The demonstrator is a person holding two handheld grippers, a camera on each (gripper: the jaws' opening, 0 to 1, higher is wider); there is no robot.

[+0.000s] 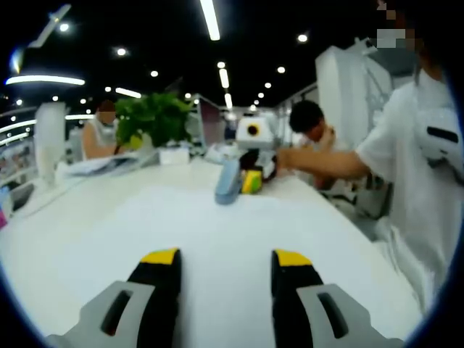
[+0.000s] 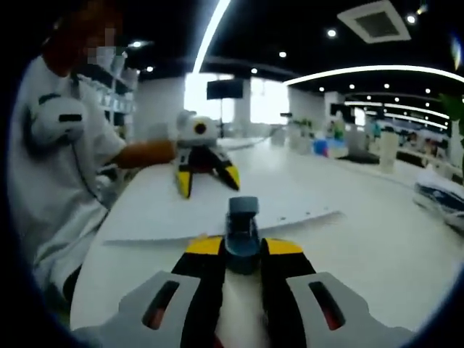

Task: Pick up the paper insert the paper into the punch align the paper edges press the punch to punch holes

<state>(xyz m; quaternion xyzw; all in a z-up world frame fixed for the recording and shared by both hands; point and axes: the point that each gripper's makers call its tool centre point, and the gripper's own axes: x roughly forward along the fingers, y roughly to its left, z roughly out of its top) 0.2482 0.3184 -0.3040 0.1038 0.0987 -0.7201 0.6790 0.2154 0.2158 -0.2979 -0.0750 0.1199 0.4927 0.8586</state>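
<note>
Gripping the punch [image 2: 242, 225] (on paper [image 2: 217, 206]), right claw [image 2: 243, 250]; left claw [image 1: 226, 262] gapes.

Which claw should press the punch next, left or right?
Right, probably. The right claw already brackets the punch, which sits on the paper edge. The left claw is open over the paper, well back from the punch.

Open office: long tables [image 1: 87, 217], strip lights [image 1: 210, 18]

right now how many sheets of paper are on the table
1 that I can tell: the paper lies flat on the table, its edge in the punch. More sheets may be stacked beneath, hidden.
</note>
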